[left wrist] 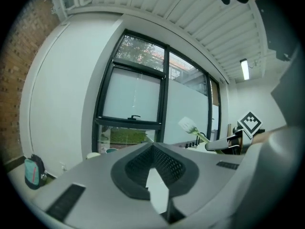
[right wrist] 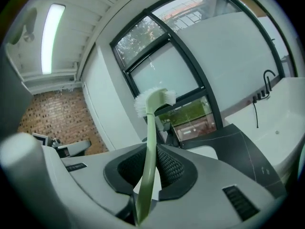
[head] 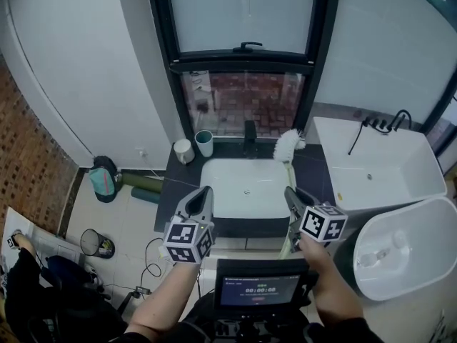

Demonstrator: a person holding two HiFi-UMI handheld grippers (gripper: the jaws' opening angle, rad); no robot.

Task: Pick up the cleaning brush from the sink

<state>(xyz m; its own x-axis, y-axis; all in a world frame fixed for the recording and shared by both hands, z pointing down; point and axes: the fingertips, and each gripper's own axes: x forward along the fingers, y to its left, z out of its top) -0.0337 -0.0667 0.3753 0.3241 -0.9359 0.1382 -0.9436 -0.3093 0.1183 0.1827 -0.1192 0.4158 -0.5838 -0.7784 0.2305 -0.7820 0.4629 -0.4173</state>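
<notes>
At lower centre-left, the left gripper (head: 204, 194) hangs clenched on nothing above the white sink (head: 235, 202). To its right, the right gripper (head: 290, 193) grasps the cleaning brush (head: 288, 146) by its green handle, with the bristles raised over the dark bench (head: 314, 171). At bottom centre, a screen (head: 260, 290) shows digits that look like zeros.

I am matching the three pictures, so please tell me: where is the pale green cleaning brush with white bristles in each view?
Head view: pale green cleaning brush right of centre.
Left gripper view: small, right of centre.
Right gripper view: large, upright, at centre.
Shared landmark: the black-framed window.
</notes>
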